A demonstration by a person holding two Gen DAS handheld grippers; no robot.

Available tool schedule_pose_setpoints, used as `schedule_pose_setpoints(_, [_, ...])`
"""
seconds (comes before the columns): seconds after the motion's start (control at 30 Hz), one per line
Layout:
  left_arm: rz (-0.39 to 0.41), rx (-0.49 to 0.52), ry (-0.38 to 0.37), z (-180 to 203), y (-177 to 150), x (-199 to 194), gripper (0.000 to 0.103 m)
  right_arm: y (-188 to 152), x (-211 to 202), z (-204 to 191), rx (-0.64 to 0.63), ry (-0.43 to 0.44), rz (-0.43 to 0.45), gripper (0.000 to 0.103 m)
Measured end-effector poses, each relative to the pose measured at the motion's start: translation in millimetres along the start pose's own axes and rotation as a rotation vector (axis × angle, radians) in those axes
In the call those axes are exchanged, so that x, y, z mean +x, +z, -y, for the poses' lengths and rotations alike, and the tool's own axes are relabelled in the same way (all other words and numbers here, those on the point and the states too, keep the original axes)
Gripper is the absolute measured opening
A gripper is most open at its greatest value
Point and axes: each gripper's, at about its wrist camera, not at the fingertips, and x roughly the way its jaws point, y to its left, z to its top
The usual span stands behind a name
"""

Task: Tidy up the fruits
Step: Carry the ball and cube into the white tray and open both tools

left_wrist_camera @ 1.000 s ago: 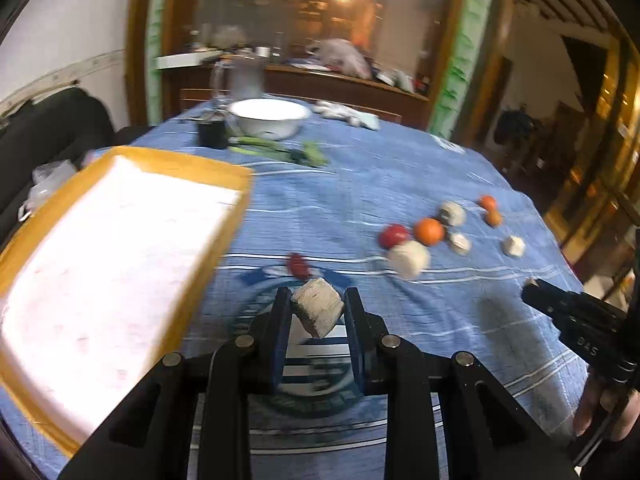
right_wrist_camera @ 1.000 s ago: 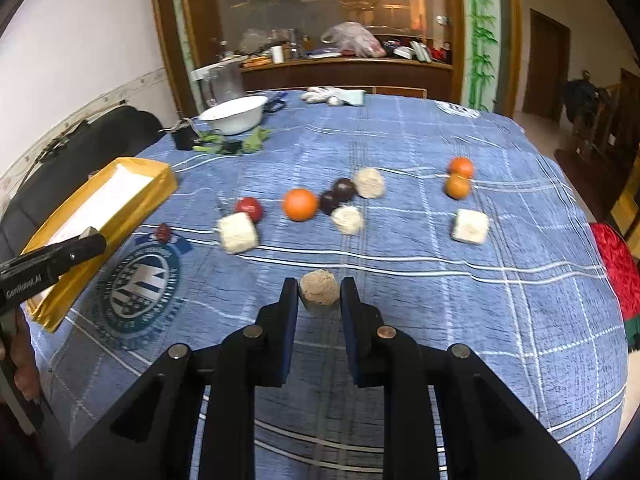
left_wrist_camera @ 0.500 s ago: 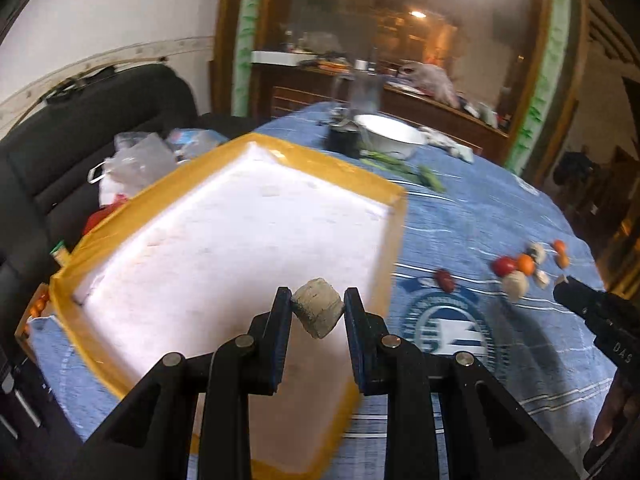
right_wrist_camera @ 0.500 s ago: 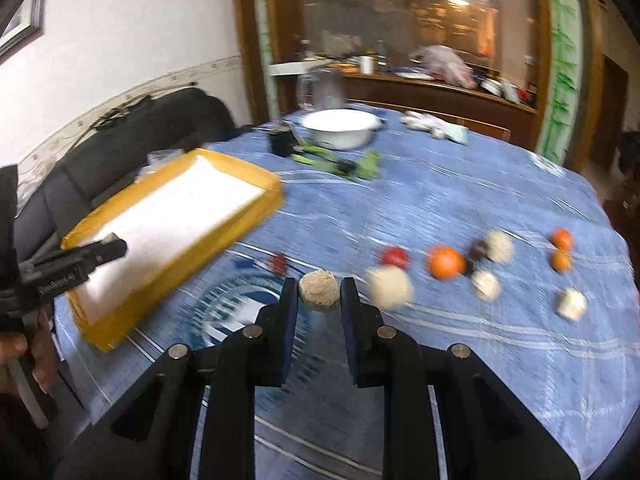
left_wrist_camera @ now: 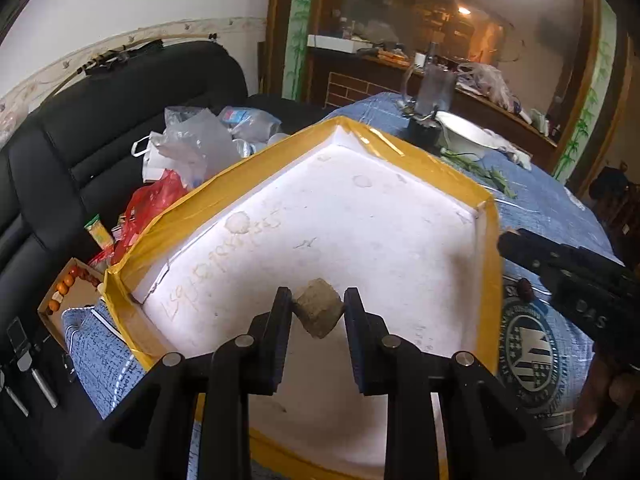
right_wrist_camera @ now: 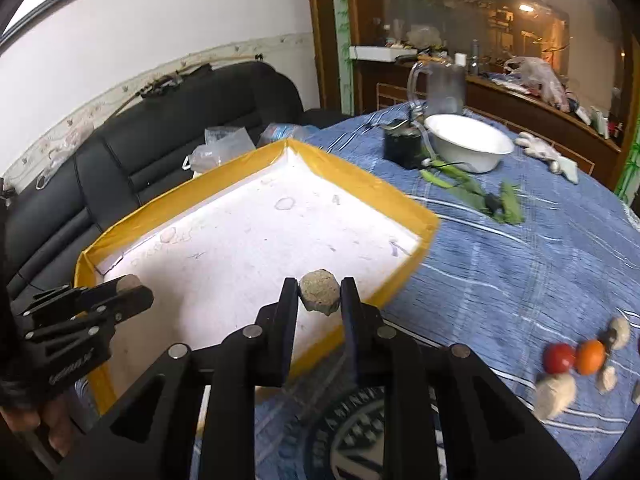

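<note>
the main risk here is a drop from height: both pieces hang above the white floor of the yellow-rimmed tray [left_wrist_camera: 486, 240], so letting go too early could make them bounce or roll toward the low rim. the left hand-held gripper [left_wrist_camera: 318, 312] pinches its tan, blocky lump [left_wrist_camera: 319, 312] by two corners only, a thin hold that could let it twist and slip. the right hand-held gripper [right_wrist_camera: 319, 298] is closed on a rounder, faceted beige lump [right_wrist_camera: 320, 296] right over the tray's near rim, close to the edge that faces the middle of the bench [right_wrist_camera: 520, 260]; a release there could land it on the rim or outside on the blue cloth. the two grippers are also near each other over the same tray and could knock together. both lumps look dry, rough and pale brown, more like crumbly foam than fresh fruit. the remaining fruits [right_wrist_camera: 576, 356] sit in a loose cluster well apart, toward the bench's far right side.
</note>
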Motion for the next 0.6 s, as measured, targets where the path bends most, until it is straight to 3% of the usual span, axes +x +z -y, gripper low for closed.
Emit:
schedule_pose_setpoints(0.33, [-0.047,-0.014,0.077,-8.7,-4.4,14.5,0.025,2.4,48.8,-2.8,-0.023,-0.003,-0.088,0.024])
schedule_pose_setpoints(0.6, [-0.037,-0.045,0.131,-15.6,3.0,14.2,0.025,20.7,66.1,19.7,0.028,-0.033,-0.089,0.024])
